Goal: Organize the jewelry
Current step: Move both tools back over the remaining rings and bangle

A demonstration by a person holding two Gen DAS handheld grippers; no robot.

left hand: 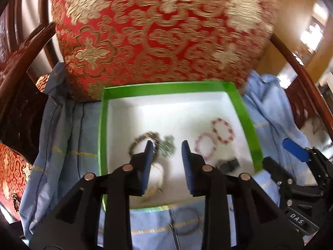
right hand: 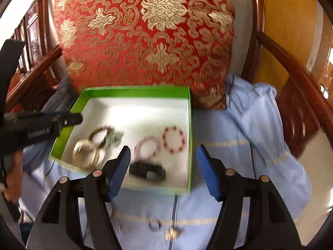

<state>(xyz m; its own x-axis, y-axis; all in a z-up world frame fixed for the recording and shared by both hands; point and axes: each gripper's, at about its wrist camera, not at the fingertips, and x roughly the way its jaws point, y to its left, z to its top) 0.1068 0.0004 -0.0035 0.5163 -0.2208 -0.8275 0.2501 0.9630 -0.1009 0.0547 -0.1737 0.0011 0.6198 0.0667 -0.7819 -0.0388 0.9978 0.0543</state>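
green-rimmed white cardboard box on light blue cloth, beaded bracelets inside | small gold pendant and dark ring loose on cloth, near side | left gripper jaws apart, empty, over box | right gripper jaws wide, empty | risk: blur, pads snag cloth or nudge box

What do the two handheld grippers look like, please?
Both the left gripper and the right gripper have black angular plastic frames, flat blue fingers and round silver pivot pins. White lettering marks their black bodies.
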